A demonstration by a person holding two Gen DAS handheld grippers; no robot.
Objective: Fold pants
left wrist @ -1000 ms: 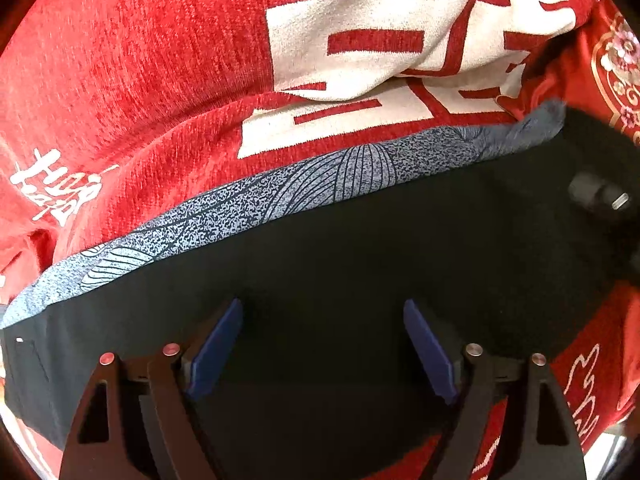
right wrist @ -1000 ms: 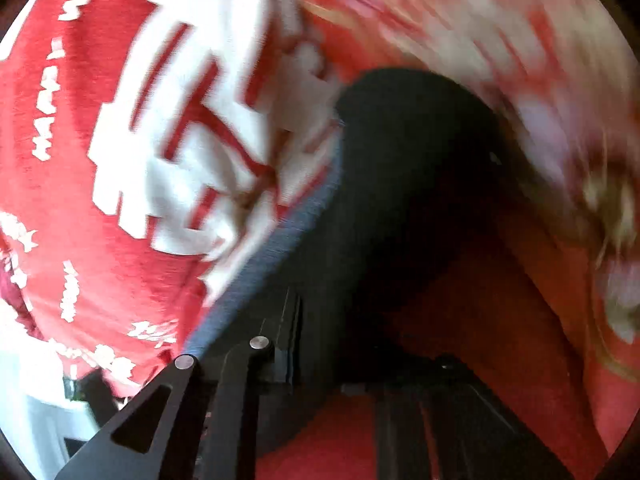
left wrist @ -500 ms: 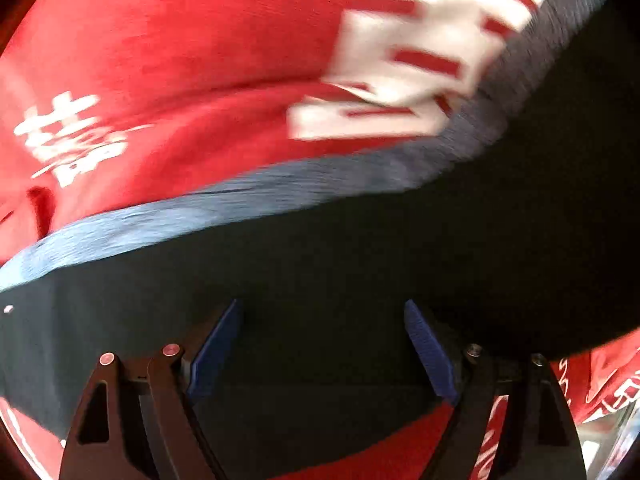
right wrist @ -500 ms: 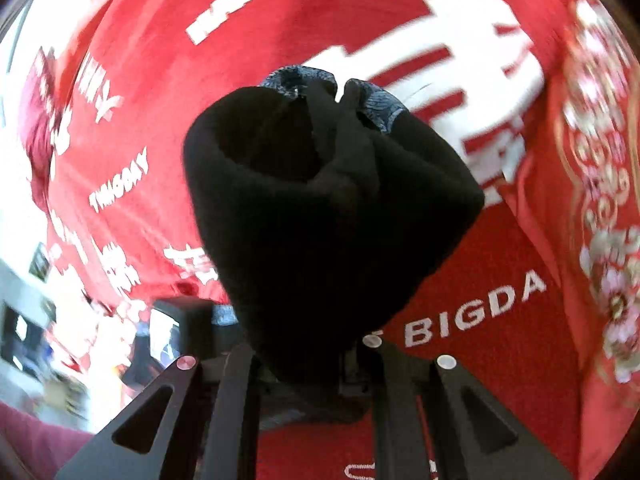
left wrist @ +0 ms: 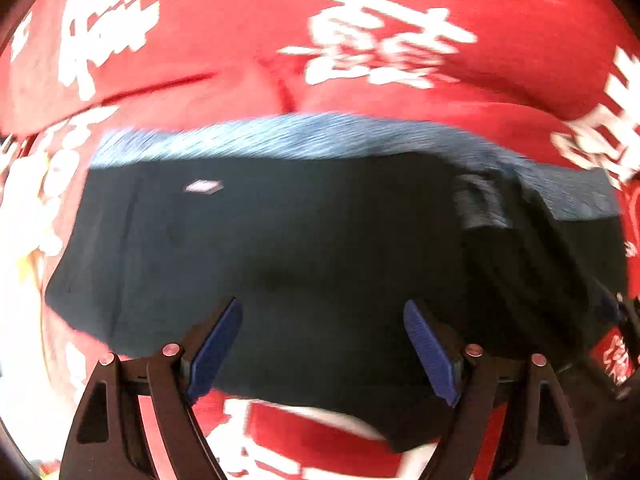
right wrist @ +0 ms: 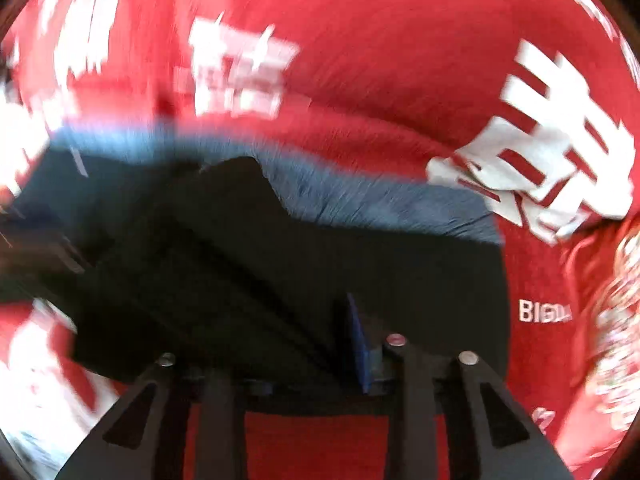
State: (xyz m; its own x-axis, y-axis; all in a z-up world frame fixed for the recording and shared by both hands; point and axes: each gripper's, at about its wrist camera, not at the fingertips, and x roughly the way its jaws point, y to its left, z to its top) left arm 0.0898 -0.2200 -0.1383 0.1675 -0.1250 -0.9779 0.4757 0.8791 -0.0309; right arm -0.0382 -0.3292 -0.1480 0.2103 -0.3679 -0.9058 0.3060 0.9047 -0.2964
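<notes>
Lying across the middle of the left wrist view, the black pants (left wrist: 312, 248) are spread flat on a red blanket (left wrist: 240, 40) w/ white characters. A blue-grey patterned waistband (left wrist: 304, 138) is seen along the far edge of the garment, and a small white label (left wrist: 203, 187) is seen on the black fabric near the left end. At the right end, a thicker folded layer of the same fabric (left wrist: 532, 264) is stacked on top. The left gripper (left wrist: 322, 350) is held w/ its blue pads (left wrist: 214, 346) spread wide apart, nothing between them; it is positioned over the near edge of the pants. Whether the pads touch the cloth can't be told. The frame is motion-blurred.

Right wrist view: the pants (right wrist: 400, 272) are seen again on the red blanket (right wrist: 400, 60), waistband (right wrist: 380, 200) at the far side, w/ a folded black layer (right wrist: 200, 248) raised toward the left. White lettering "BIGD.." (right wrist: 544, 312) is printed on the blanket just right of the pants. On the right gripper (right wrist: 288, 336), only one blue pad (right wrist: 358, 344) is seen, set edge-on against black fabric; the other finger is hidden under the folded cloth. Whether this claw is clenched on the fabric or released can't be told, as the view is heavily blurred.
</notes>
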